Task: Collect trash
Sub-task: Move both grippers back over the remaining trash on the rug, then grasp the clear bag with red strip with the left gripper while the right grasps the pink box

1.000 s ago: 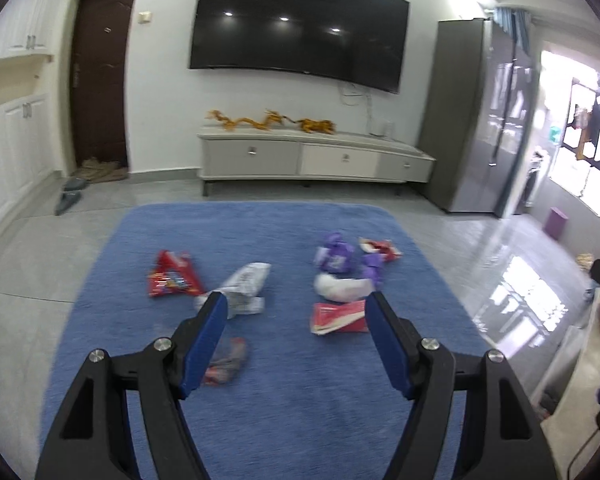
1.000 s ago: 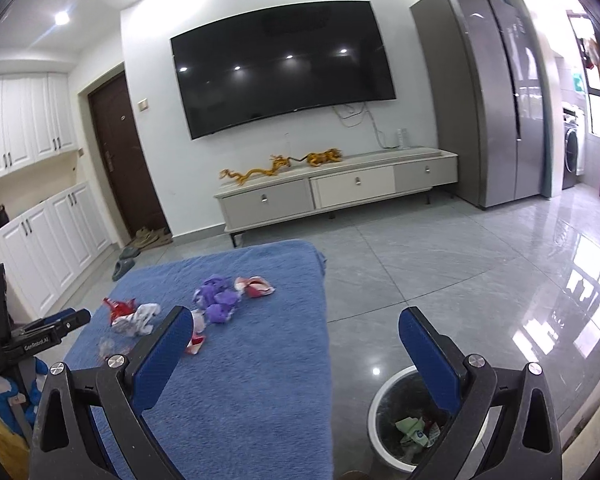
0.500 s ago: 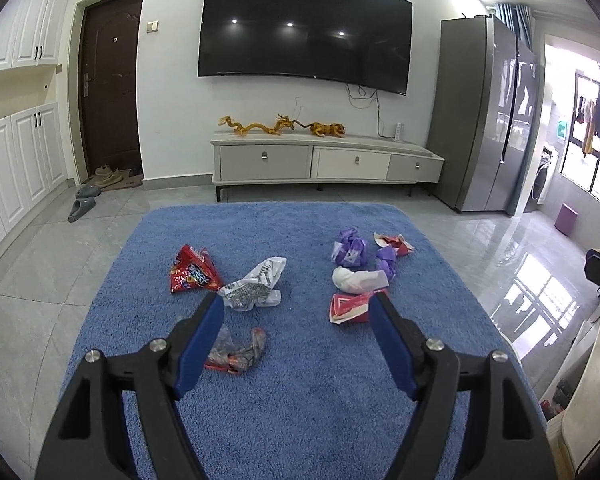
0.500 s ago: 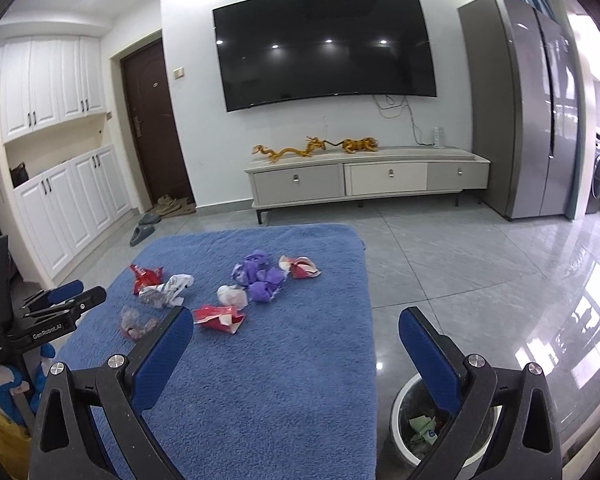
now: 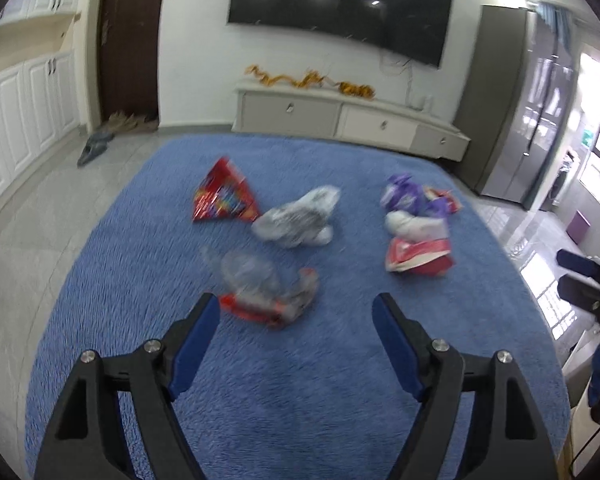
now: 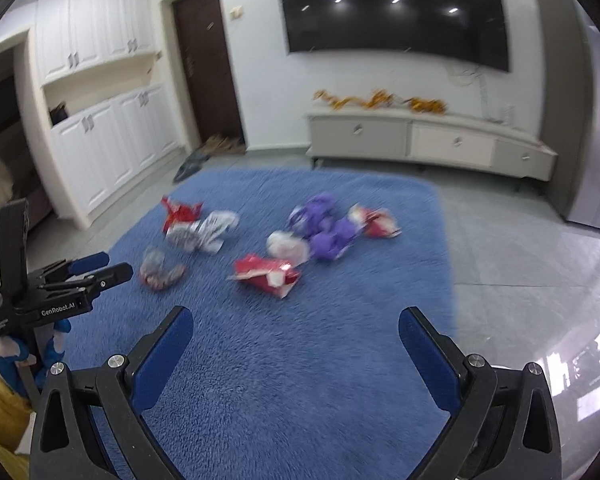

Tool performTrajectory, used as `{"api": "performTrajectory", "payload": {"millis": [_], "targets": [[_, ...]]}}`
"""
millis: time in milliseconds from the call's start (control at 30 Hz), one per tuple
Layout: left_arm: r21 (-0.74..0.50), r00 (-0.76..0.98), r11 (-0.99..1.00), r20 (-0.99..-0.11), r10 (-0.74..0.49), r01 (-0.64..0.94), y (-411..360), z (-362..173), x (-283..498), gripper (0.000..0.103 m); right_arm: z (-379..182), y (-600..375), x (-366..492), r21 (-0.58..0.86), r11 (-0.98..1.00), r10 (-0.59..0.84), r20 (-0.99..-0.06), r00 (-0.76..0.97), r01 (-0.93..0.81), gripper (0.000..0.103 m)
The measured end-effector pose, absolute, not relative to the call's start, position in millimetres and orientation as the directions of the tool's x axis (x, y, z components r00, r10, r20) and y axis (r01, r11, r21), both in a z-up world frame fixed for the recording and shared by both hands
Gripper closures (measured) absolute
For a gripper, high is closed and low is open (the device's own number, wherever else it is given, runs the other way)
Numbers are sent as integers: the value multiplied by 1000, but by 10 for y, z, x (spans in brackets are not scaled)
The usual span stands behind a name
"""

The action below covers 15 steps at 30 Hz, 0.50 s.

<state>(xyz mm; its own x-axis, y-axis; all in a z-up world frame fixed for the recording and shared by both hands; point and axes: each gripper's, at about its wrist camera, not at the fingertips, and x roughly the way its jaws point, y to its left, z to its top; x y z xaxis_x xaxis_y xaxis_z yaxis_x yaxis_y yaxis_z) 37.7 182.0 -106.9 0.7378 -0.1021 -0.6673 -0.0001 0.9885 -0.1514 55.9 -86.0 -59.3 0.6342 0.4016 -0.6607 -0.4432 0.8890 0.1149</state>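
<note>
- The blue rug (image 5: 300, 400) carries all the trash; the pieces lie loose and scattered in its far half, consistent with nothing having been collected from this group yet.
- The left gripper (image 5: 296, 316) is released, jaws spread wide and empty. It points at the clear crumpled wrapper (image 5: 260, 288), which lies just beyond the left fingertip, so this is judged the first pick.
- The right gripper (image 6: 296, 332) is likewise released and empty, aimed at the torn red packet (image 6: 268, 274), which is near but apart from the jaws.
- Farther off lie a red triangular bag (image 5: 224, 196), a white crumpled bag (image 5: 296, 218) and purple wrappers (image 6: 324, 228).
- Compared with half a second earlier, both views sit lower and closer to the trash, both are motion-blurred, and the waste bin has left the right view.
</note>
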Motion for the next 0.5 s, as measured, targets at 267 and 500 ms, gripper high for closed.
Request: {"api": "performTrajectory", "payload": {"millis": [267, 500], "targets": [[-193, 680, 979, -727, -96, -68, 2030, -1372, 658, 25, -1208, -456, 1257, 193, 811, 490, -741, 460, -552, 0], [-189, 659, 978, -747, -85, -89, 2035, -1510, 887, 25, -1368, -319, 1637, 212, 782, 510, -758, 406, -586, 15]]}}
